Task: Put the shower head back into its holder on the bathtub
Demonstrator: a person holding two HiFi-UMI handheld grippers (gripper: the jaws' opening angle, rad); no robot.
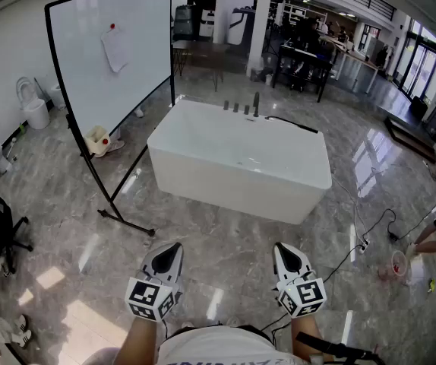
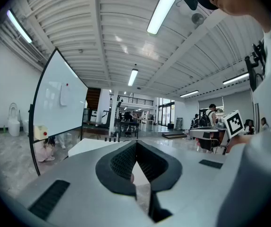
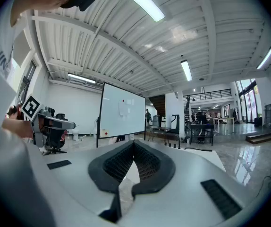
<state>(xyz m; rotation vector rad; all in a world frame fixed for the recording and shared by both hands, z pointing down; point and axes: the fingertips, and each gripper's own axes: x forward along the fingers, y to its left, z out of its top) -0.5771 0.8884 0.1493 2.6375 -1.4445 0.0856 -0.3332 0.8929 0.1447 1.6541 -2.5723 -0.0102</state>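
**Q:** How are my hands sitting right now?

**A:** You've got both grippers tucked in low, right in front of your belly, side by side and pointing roughly level toward the tub. Your left gripper (image 1: 169,251) has its fingers together, pad on pad. The right gripper (image 1: 285,251) is the same deal, tips meeting and holding only air. Your forearms (image 1: 138,339) get cut off by the bottom edge of the head view, so you only see the bit behind the marker cubes (image 1: 151,299).

**Q:** And the shower head?

**A:** It's well apart from you, across a stretch of grey floor (image 1: 225,242). The white bathtub (image 1: 233,181) sits mid-room. The shower head (image 1: 294,123) looks like the thin dark thing lying along the far rim, just right of the taps (image 1: 241,108). It's tiny from there, so you can't tell head from hose, and the holder can't be picked out among the taps. In both gripper views your own jaws cover most of the tub. A whiteboard (image 1: 112,52) stands left of the tub. Further back there are desks (image 1: 303,55), too small to read.
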